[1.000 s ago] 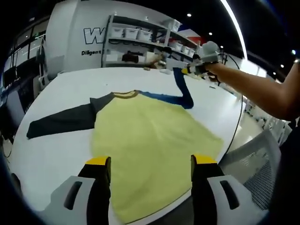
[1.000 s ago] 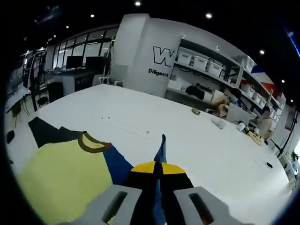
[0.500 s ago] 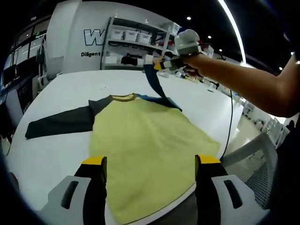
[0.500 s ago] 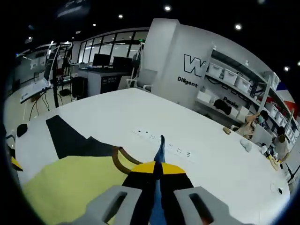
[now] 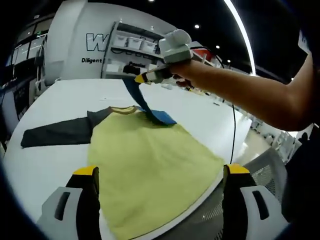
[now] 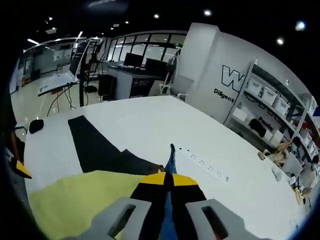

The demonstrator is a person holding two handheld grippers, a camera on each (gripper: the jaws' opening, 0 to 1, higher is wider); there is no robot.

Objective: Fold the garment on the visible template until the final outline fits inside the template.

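Note:
A yellow shirt [image 5: 150, 170] with dark sleeves lies flat on the white table [image 5: 60, 95]. Its dark left sleeve [image 5: 55, 132] stretches out to the left. The blue right sleeve [image 5: 145, 102] is lifted off the table and drawn across the collar, held by my right gripper [image 5: 142, 78], which a person's arm carries in from the right. In the right gripper view my right gripper [image 6: 167, 179] is shut on the blue sleeve [image 6: 171, 156], above the yellow body [image 6: 80, 200] and the dark sleeve [image 6: 97, 147]. My left gripper [image 5: 160, 172] stands open over the shirt's lower part, holding nothing.
The table's near edge curves past the shirt's hem, with a mesh chair [image 5: 280, 170] beyond it at the right. Shelving with white bins [image 5: 135, 47] stands behind the table. Desks with monitors [image 6: 130, 70] lie further back. Small sockets [image 6: 207, 167] sit in the tabletop.
My right gripper has carried the blue sleeve leftward and up, from the table's right side to above the collar. The left gripper's jaws stand a little wider apart.

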